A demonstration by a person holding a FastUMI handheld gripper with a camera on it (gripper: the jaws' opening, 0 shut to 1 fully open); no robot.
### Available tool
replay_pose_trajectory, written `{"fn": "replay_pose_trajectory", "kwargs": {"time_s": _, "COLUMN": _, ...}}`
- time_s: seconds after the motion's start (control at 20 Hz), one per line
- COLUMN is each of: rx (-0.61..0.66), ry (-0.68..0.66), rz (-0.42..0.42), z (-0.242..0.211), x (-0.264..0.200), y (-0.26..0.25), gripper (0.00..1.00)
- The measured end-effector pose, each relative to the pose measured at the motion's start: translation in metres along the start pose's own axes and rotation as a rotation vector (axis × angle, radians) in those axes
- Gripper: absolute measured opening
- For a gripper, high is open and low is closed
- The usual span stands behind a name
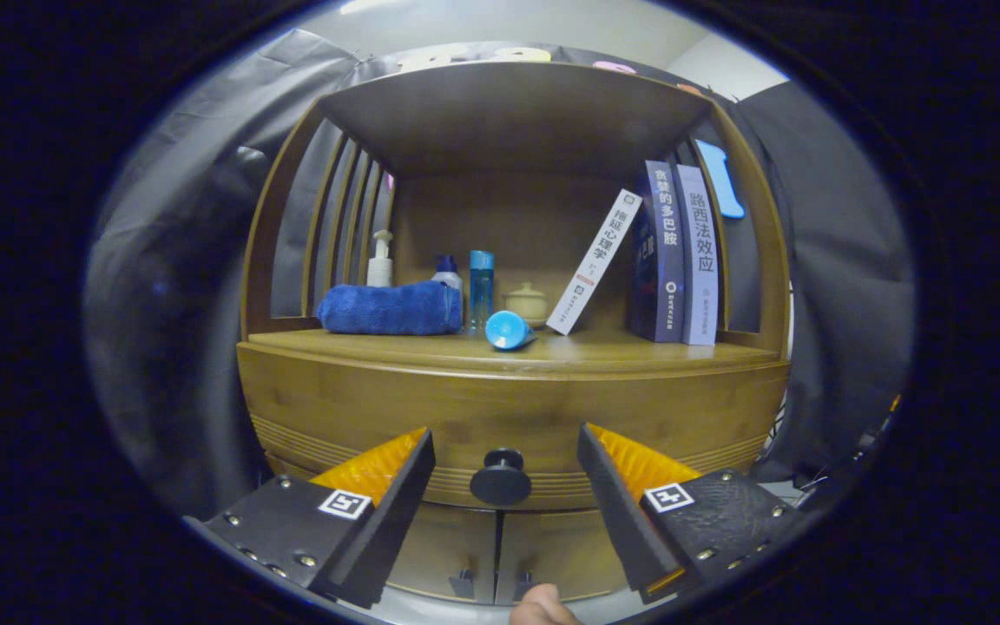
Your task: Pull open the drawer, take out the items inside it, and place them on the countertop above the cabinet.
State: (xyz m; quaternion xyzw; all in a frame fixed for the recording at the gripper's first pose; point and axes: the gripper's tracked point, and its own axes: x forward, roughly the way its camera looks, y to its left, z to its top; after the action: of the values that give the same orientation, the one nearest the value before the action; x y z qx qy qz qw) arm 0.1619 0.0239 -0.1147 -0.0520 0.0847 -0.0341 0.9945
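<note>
A wooden cabinet faces me, its drawer front (pixel 509 417) closed under the countertop (pixel 621 351). A round dark knob (pixel 500 476) sits in the middle of the drawer front. My gripper (pixel 504 451) is open, with the knob between the two fingers and not touched by either. The drawer's inside is hidden.
On the countertop lie a rolled blue towel (pixel 389 308), a pump bottle (pixel 380 260), a tall blue bottle (pixel 481 288), a small lidded jar (pixel 526 304), a tipped blue cup (pixel 509 331) and three books (pixel 669 252). Two lower cabinet doors (pixel 500 555) sit below the drawer. A fingertip (pixel 542 608) shows below.
</note>
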Motion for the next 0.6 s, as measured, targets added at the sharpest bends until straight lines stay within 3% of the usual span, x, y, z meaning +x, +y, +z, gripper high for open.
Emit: {"fn": "replay_pose_trajectory", "kwargs": {"time_s": 0.6, "rx": 0.035, "ry": -0.002, "rz": -0.033, "z": 0.012, "x": -0.071, "y": -0.034, "gripper": 0.99}}
